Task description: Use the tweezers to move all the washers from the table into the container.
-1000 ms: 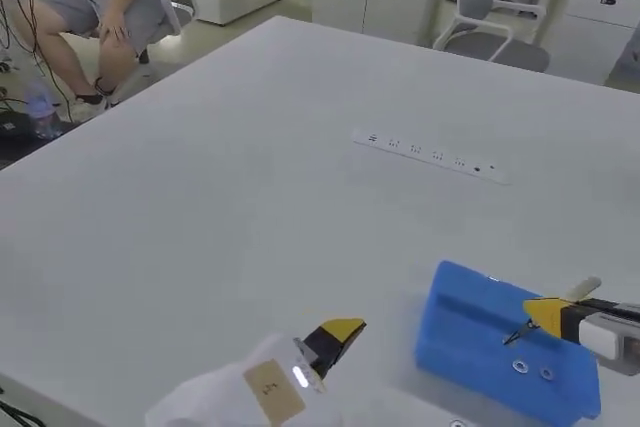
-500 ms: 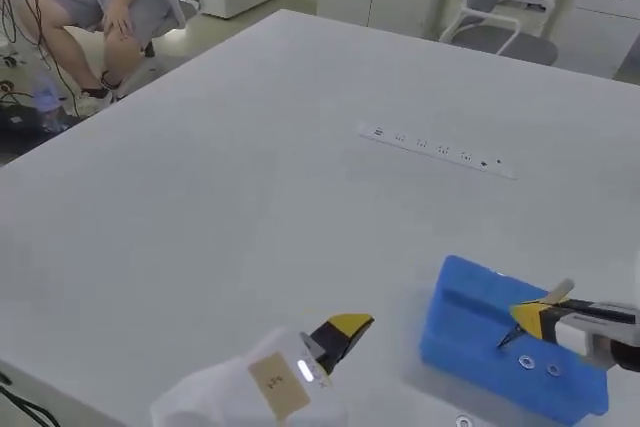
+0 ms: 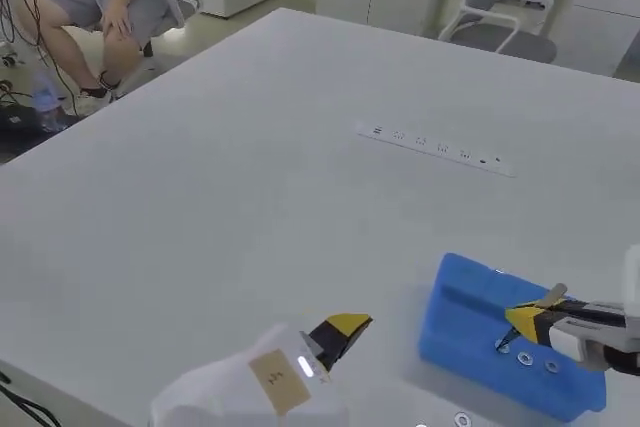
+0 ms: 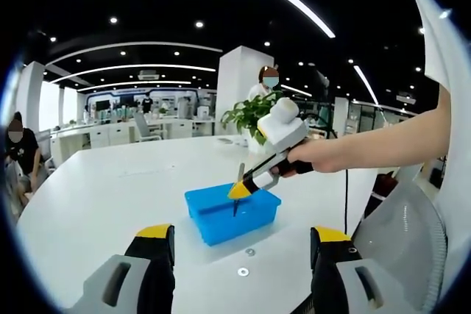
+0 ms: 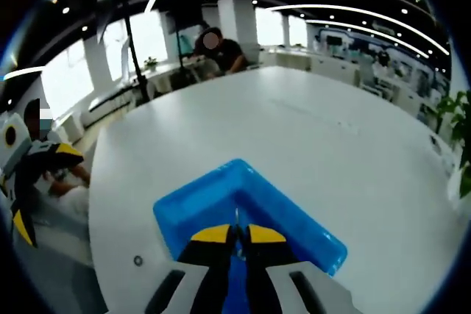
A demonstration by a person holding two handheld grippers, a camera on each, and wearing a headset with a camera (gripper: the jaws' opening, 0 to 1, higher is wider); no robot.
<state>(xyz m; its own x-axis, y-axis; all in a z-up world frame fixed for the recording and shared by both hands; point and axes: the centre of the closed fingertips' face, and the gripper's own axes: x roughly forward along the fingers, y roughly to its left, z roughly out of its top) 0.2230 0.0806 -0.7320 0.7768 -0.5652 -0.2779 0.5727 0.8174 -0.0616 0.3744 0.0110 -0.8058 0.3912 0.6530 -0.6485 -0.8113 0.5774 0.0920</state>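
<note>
The job looks partly done. At the near right of the surface [image 3: 250, 197] sits the blue container [image 3: 468, 312], and the head view shows two washers [image 3: 525, 358] already lying on its floor. The right tool [image 3: 522, 319] hangs over the container, clenched on the tweezers [image 3: 506, 340]. Its two yellow-tipped jaws are pressed together around them in the right gripper view. The tweezer tips point down inside the container walls, close to the washers there. They are too fine in these pictures to tell whether they pinch another washer, so I cannot say if this is a drop or only a pass over the container. Work remains: in the left gripper view two loose washers [image 4: 243, 272] lie on the bare surface just on the near side of the container, apart from it and from each other. The head view shows one at its bottom edge. The left tool [image 4: 241, 233] is released, its jaws standing wide with nothing between them, and it rests near the front edge, well to the left of the container. By my judgement at least two more pick-and-place rounds are needed, each starting from the near side of the container.
</note>
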